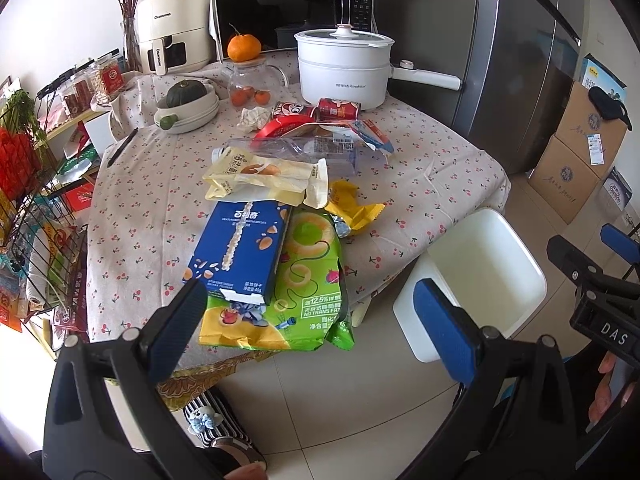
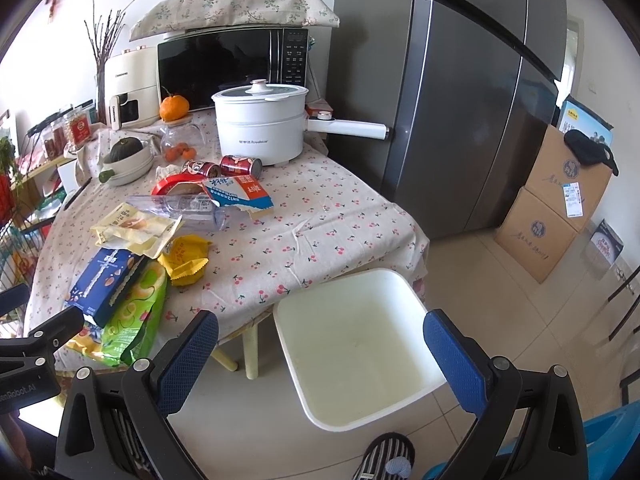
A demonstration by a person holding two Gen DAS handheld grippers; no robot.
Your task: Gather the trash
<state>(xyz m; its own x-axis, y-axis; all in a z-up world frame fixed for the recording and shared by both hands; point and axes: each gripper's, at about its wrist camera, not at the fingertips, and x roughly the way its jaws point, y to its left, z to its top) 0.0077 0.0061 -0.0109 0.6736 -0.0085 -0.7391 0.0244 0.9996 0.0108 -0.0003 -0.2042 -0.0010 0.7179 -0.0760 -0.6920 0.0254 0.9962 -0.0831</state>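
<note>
Snack wrappers litter the cherry-print table: a blue biscuit box lies on a green snack bag, with a pale yellow wrapper, a yellow wrapper, a clear plastic bottle, a torn carton and two red cans further back. A white bin stands on the floor by the table's corner, nothing visible in it. My left gripper is open just in front of the green bag. My right gripper is open above the bin.
A white cooking pot, a microwave, an air fryer, a bowl with a squash and a jar under an orange crowd the table's back. A fridge and cardboard boxes stand to the right. A wire rack is at left.
</note>
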